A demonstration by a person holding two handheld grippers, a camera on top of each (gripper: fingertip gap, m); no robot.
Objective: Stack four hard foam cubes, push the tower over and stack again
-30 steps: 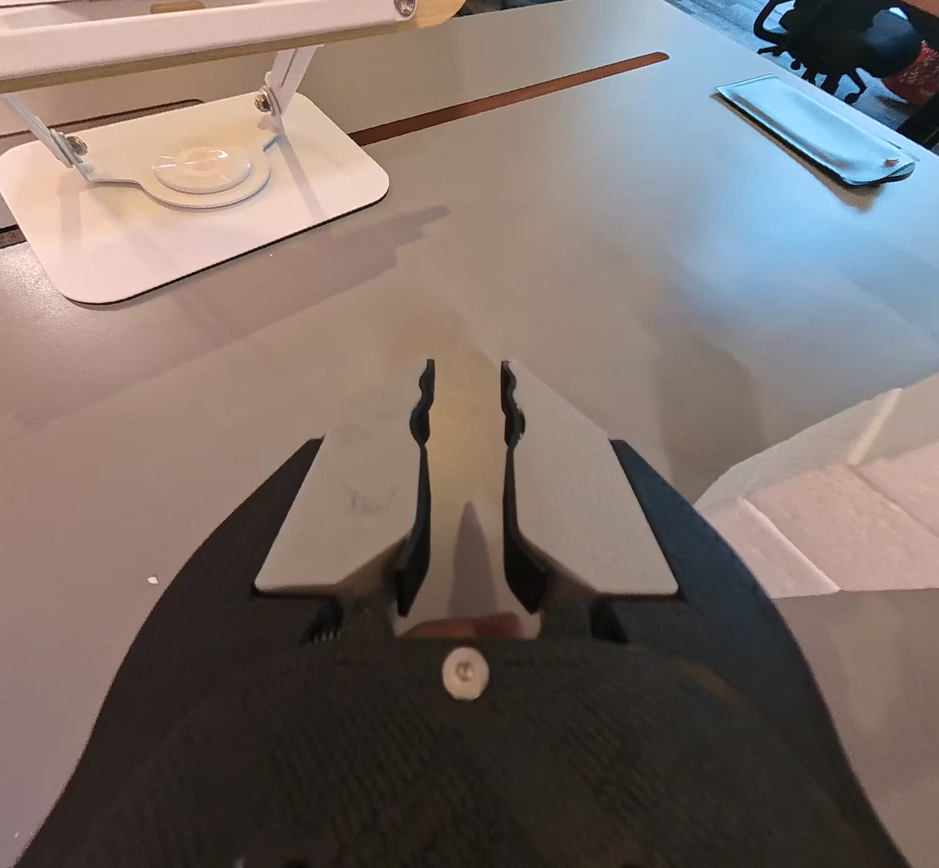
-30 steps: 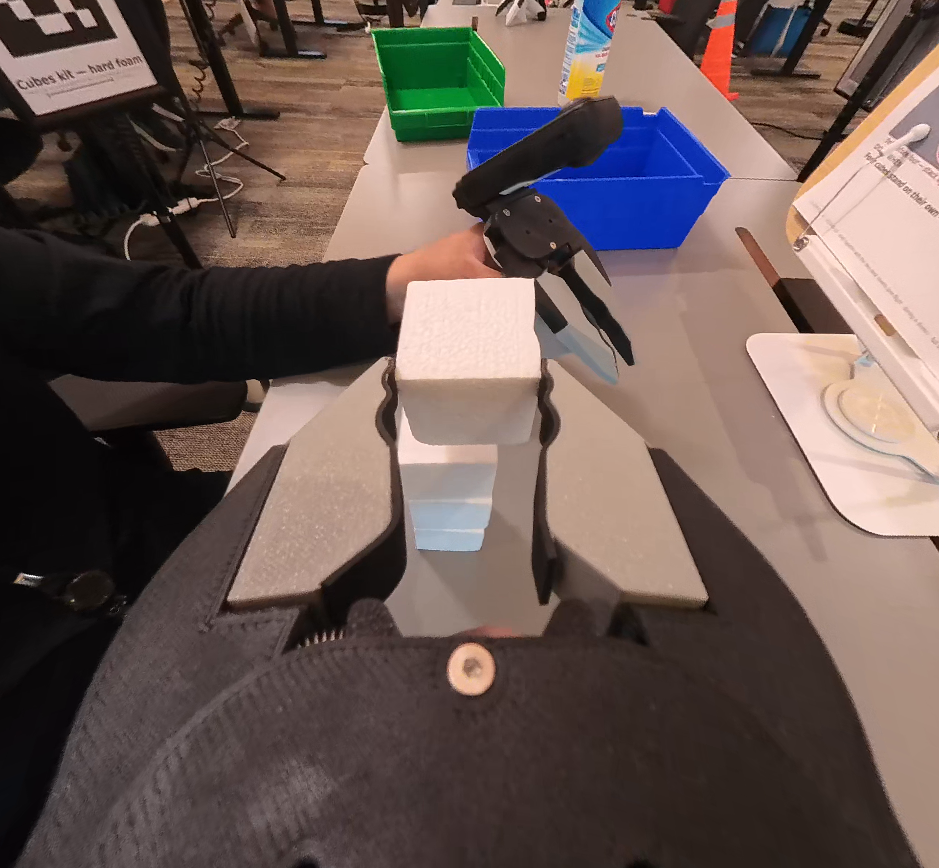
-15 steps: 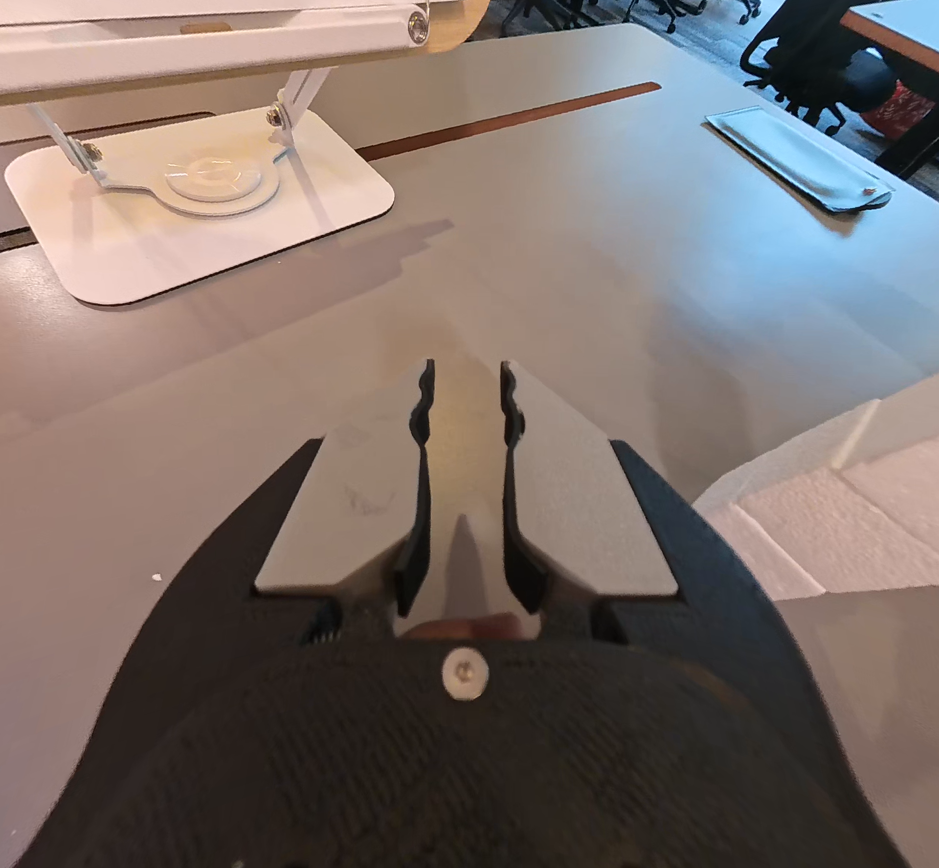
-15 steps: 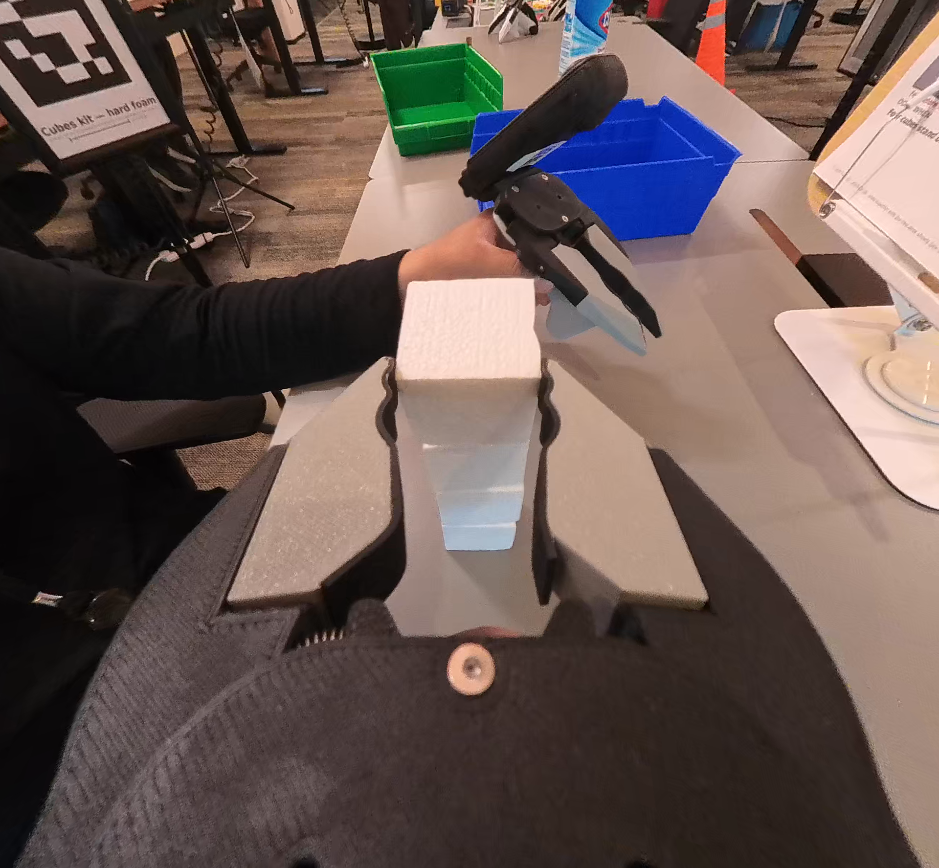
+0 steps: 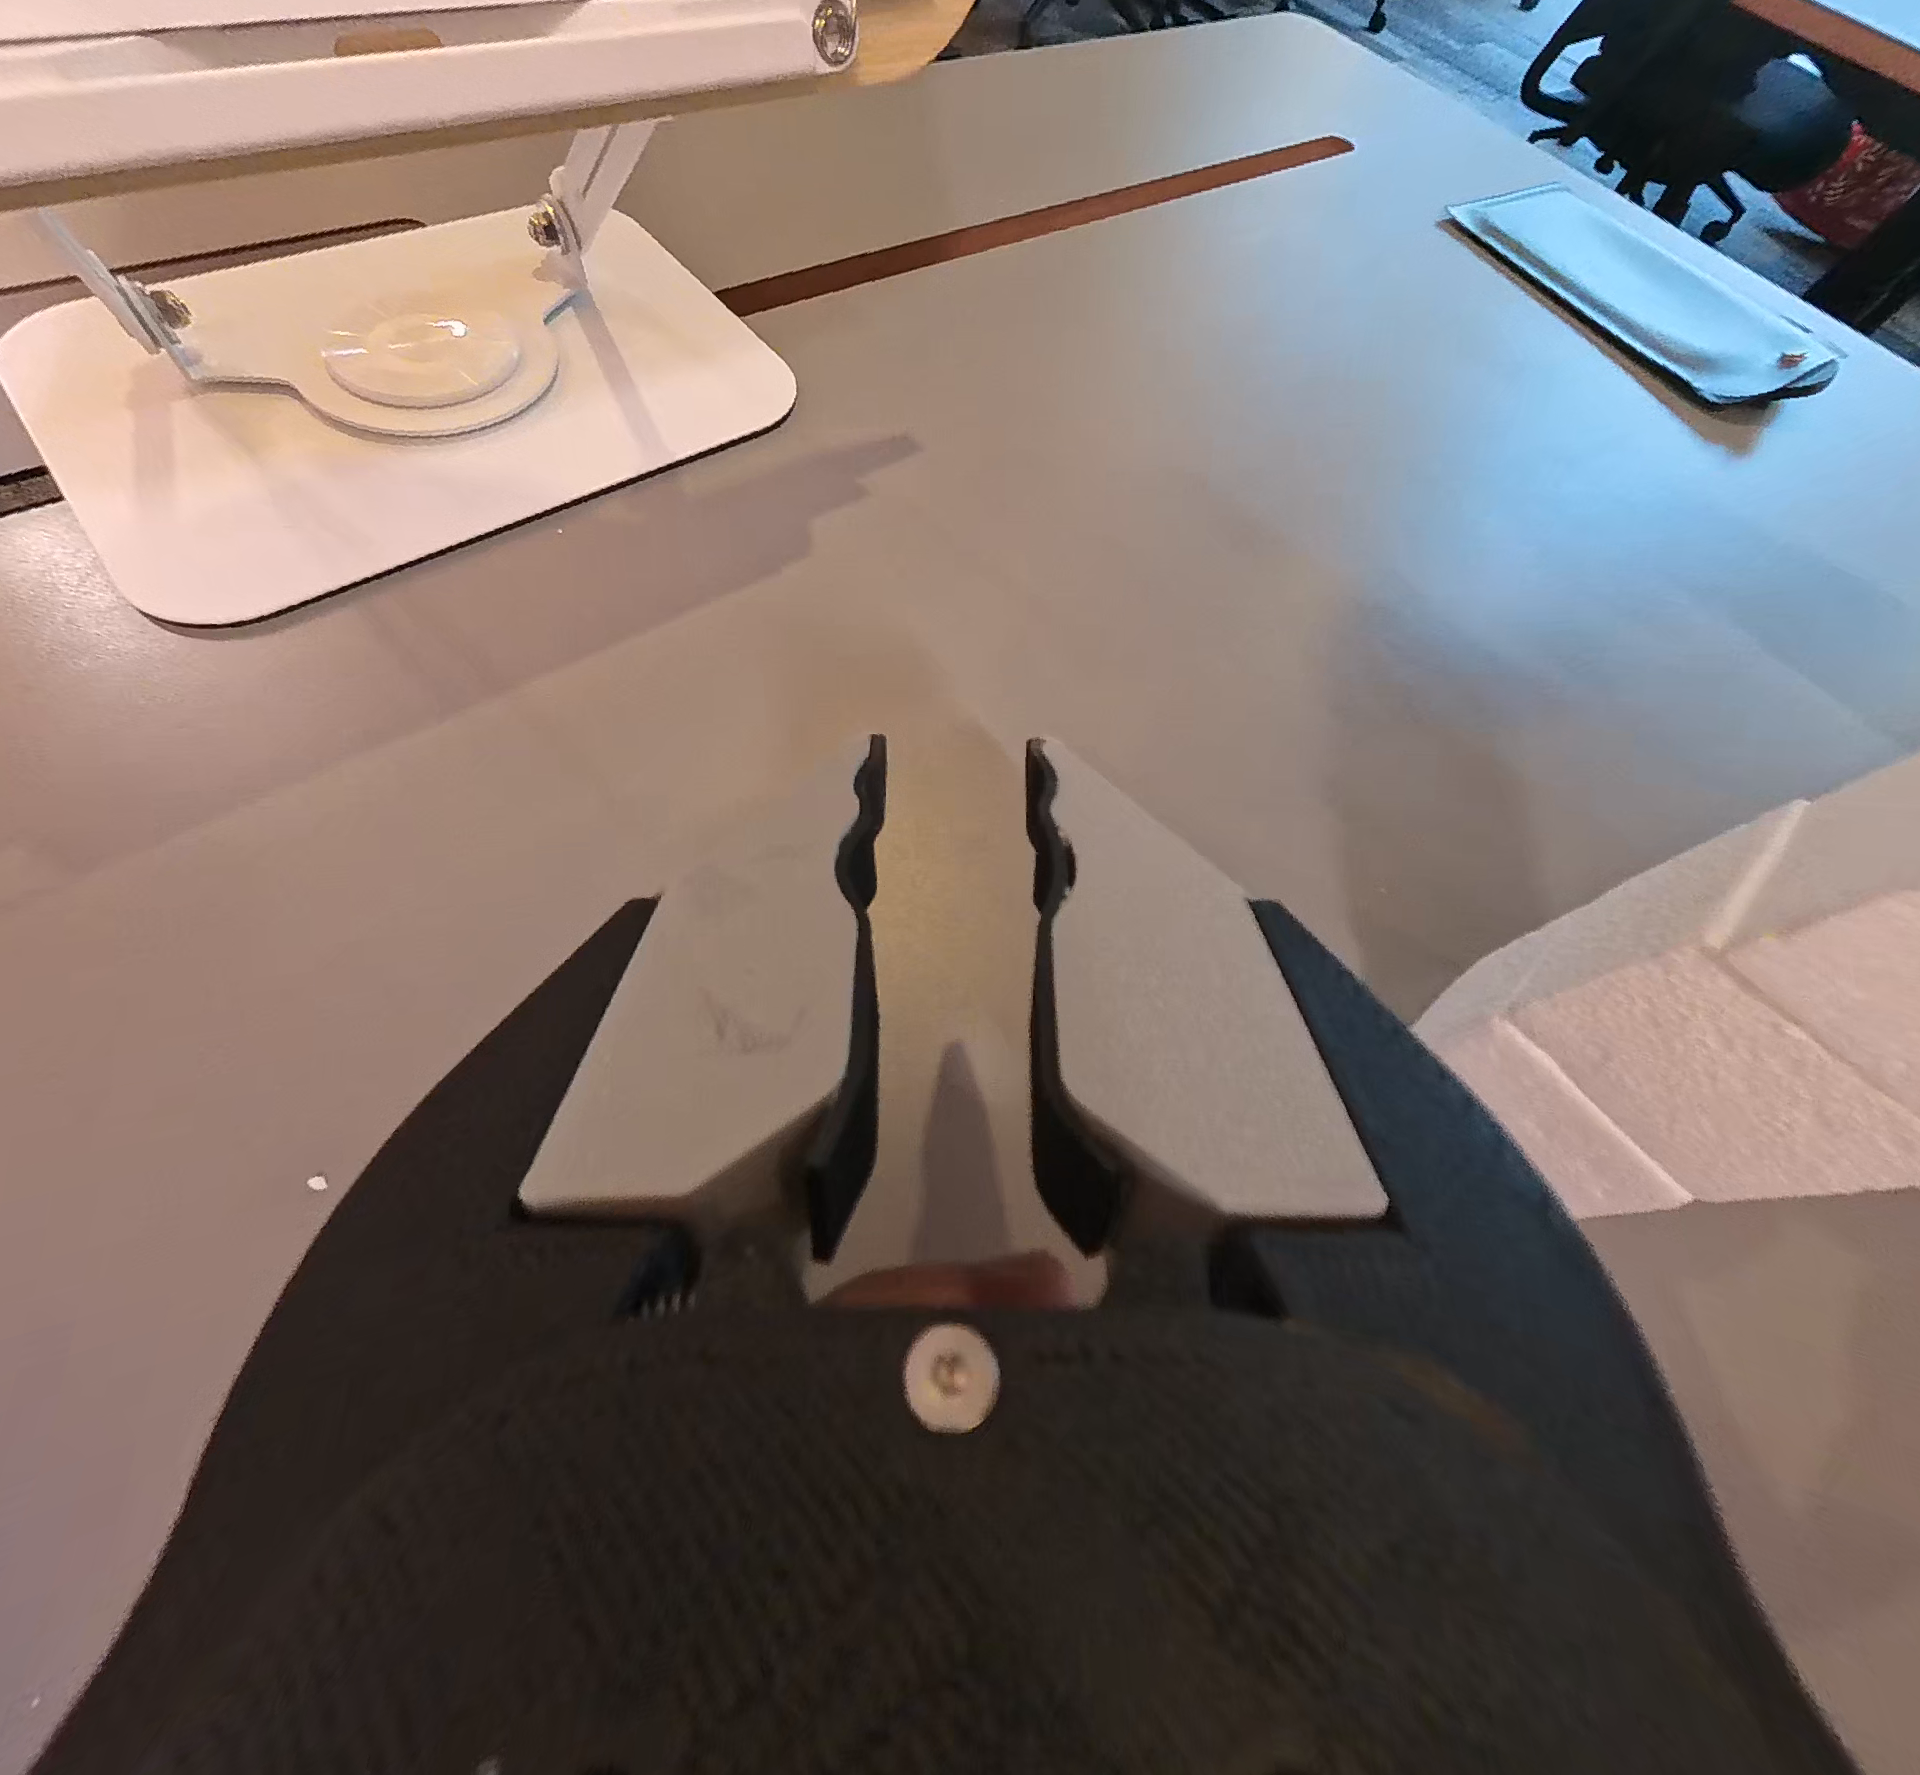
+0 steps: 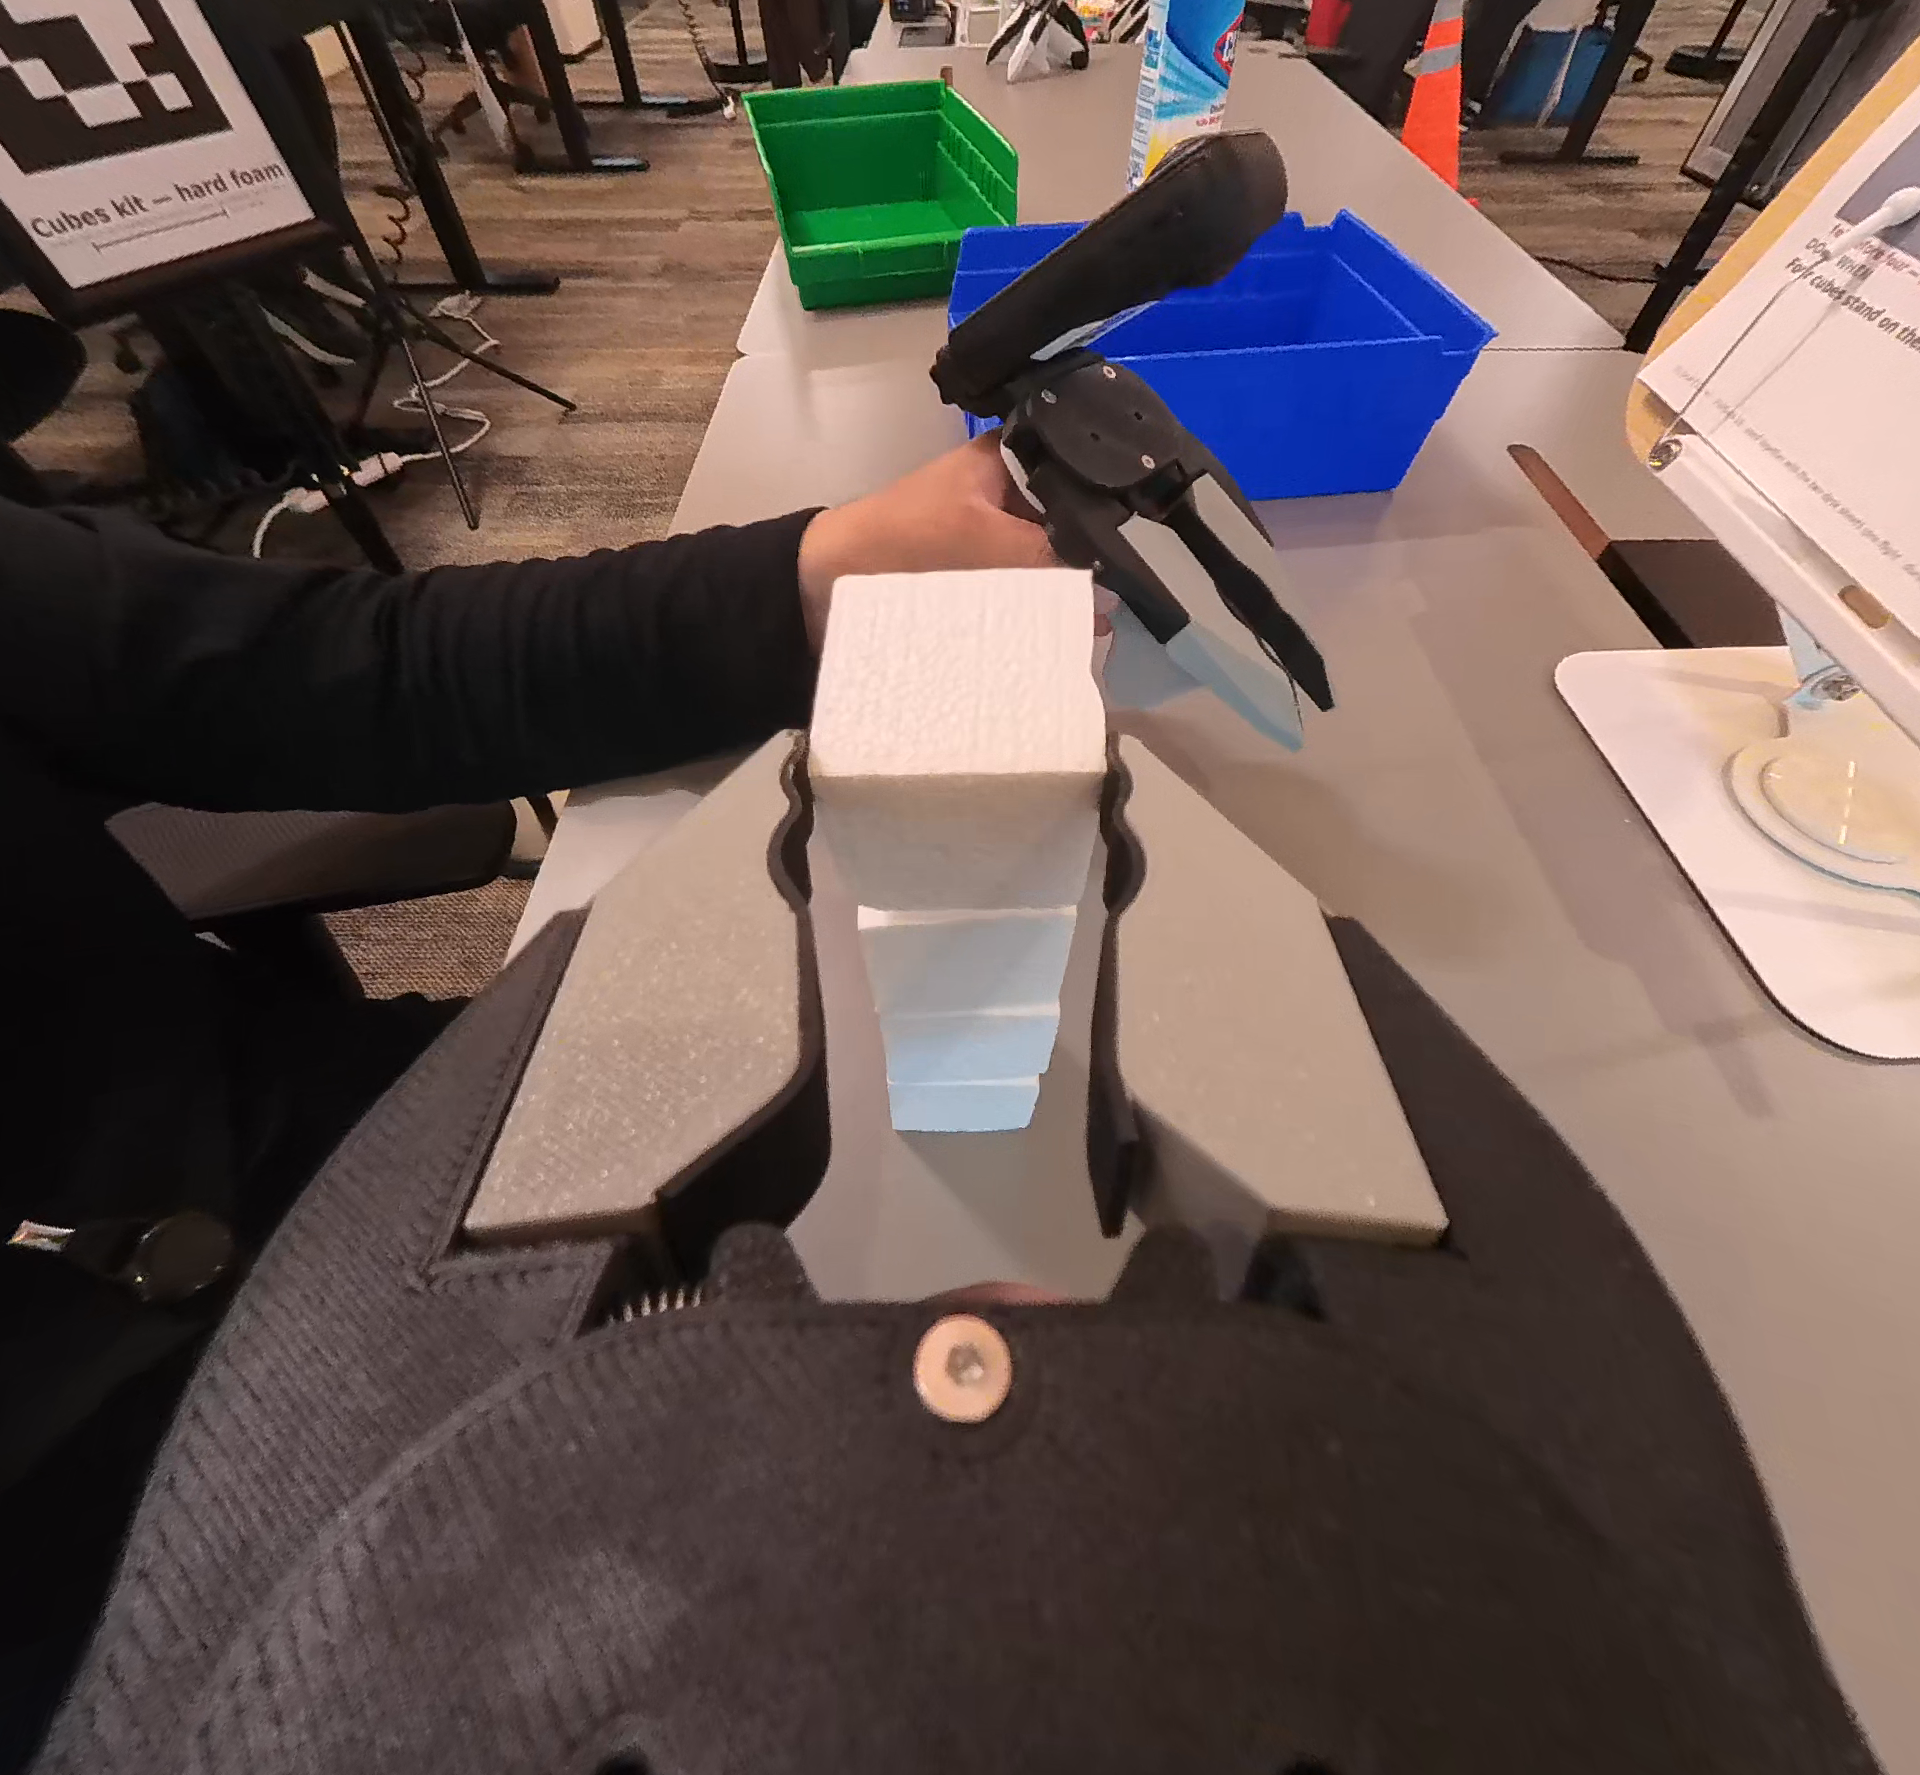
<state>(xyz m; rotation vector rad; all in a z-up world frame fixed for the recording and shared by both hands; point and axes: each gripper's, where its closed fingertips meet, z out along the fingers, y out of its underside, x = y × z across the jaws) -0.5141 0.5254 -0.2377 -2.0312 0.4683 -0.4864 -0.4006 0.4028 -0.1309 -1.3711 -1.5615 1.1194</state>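
My right gripper (image 6: pixel 956 769) is shut on a white foam cube (image 6: pixel 956 686), gripped at its sides by both fingertips. Directly under it stands a stack of three more white foam cubes (image 6: pixel 966 1019) on the grey table (image 6: pixel 1403 894). The held cube sits at the stack's top; I cannot tell whether it rests on it. My left gripper (image 5: pixel 954 759) is narrowly open and empty, hovering over bare table. In the right wrist view the left gripper (image 6: pixel 1304 707) is just behind and right of the held cube. Foam (image 5: pixel 1714 1050) shows at the right edge of the left wrist view.
A white document stand (image 5: pixel 395 416) stands at the back of the table. A blue bin (image 6: pixel 1299 395), a green bin (image 6: pixel 883 198) and a wipes canister (image 6: pixel 1190 52) stand beyond the left gripper. A grey pouch (image 5: pixel 1642 302) lies far right. A black-sleeved arm (image 6: pixel 416 645) reaches in.
My right gripper has brought the held cube over the stack, so it now lines up above the three cubes. The left gripper has shifted slightly and stays empty.
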